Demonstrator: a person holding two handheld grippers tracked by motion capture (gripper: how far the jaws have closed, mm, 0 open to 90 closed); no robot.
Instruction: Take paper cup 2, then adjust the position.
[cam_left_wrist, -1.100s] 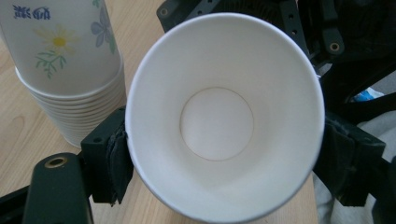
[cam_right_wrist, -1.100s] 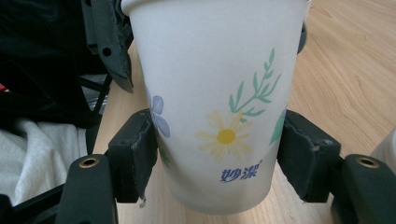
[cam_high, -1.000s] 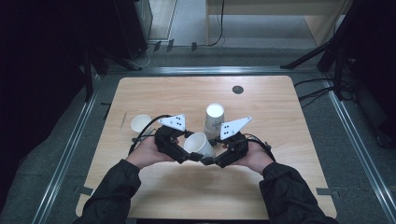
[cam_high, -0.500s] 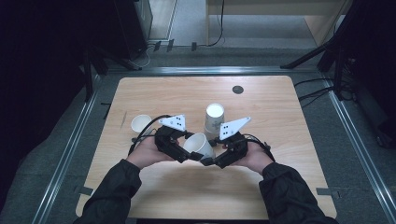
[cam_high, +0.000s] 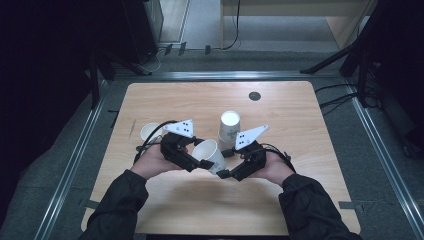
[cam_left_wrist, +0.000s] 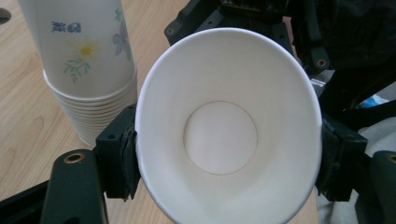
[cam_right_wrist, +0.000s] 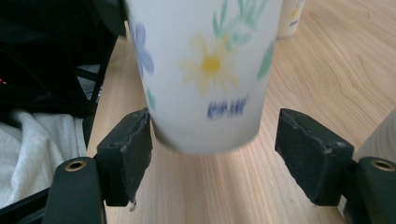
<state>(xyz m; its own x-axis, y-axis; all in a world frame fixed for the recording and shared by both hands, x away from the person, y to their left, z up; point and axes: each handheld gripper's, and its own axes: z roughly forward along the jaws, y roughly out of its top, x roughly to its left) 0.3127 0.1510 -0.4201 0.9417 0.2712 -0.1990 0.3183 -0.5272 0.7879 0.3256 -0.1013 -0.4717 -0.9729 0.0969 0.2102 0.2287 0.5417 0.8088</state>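
Paper cup (cam_high: 209, 154) between the two grippers is the thing in hand: it lies tilted on its side above the near middle of the wooden table (cam_high: 300, 115), its open mouth turned toward the left. The left gripper (cam_high: 196, 164) is clamped on it; in the left gripper view both pads press the rim of the paper cup (cam_left_wrist: 224, 130) from either side and squeeze the mouth into an oval, with the white bottom showing deep inside. The right gripper (cam_high: 226, 164) has its jaws apart, and they have just been opening. In the right gripper view the base of the paper cup (cam_right_wrist: 205, 70), printed with a yellow daisy and a blue flower, sits between them: the pad at the left of that view lies at the cup wall, touching or nearly so, while the other pad stands clear of it.

Just beyond the held cup, near the table's middle, stands a stack of cups (cam_high: 229, 129), upside down, with the same flower print visible in the left gripper view (cam_left_wrist: 86, 60). A single cup (cam_high: 150, 132) rests farther left, just past the left hand (cam_high: 152, 162). A small dark round disc (cam_high: 255, 95) lies in the far part of the table.
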